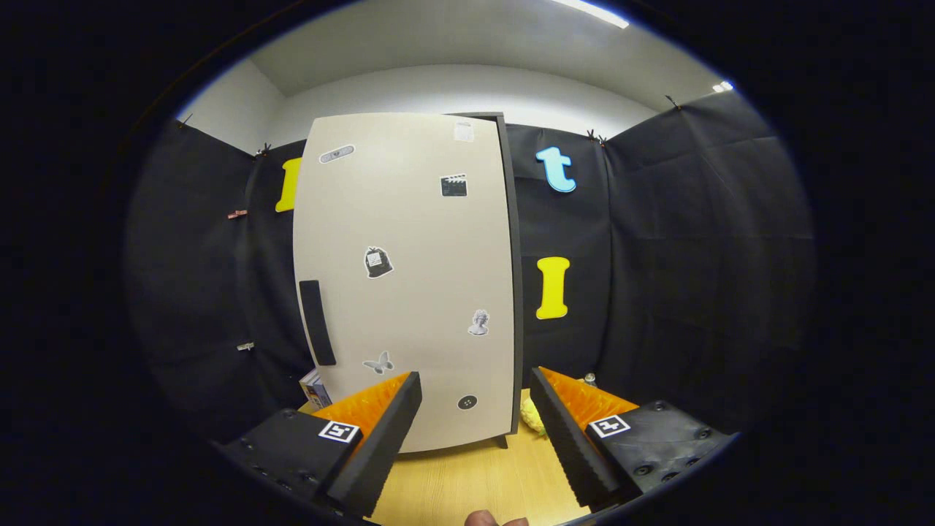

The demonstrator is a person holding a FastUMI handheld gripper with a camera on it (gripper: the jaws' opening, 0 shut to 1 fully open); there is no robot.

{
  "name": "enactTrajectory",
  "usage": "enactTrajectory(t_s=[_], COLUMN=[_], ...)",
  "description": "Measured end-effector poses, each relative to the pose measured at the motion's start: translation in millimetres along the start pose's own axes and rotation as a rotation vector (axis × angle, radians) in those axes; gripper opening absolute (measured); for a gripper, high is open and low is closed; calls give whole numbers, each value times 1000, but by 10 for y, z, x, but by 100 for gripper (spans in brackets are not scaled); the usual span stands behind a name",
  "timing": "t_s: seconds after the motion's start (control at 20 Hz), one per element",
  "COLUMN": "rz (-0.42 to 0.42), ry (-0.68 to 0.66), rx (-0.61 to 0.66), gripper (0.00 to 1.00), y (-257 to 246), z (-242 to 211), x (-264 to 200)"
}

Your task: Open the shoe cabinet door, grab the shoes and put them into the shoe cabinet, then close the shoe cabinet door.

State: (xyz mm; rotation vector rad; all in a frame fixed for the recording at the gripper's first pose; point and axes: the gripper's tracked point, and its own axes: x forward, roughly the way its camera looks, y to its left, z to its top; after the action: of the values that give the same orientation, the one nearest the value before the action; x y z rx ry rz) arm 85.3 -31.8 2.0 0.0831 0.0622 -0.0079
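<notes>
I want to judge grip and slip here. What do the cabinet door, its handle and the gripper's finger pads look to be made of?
Cabinet door: smooth matt beige laminate or painted board, with stickers. Handle: matt black strip, probably plastic. The open gripper's pads: ridged black foam or rubber.

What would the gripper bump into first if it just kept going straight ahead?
Most likely the cabinet door. The gripper is open and empty, and the shut door stands right ahead of its fingers. How far off it is can't be judged.

Ceiling strip light (590,12) at the upper right glares bright; black cloth walls stay dim, sharp focus, straight edges bow outward from fisheye distortion
</notes>
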Motion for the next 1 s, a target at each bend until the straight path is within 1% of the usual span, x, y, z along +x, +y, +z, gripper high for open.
enactTrajectory(t_s=[1.0], rz=[-1], ry=[-1], rx=[1], gripper=[98], y=[-28], z=[14], x=[-17])
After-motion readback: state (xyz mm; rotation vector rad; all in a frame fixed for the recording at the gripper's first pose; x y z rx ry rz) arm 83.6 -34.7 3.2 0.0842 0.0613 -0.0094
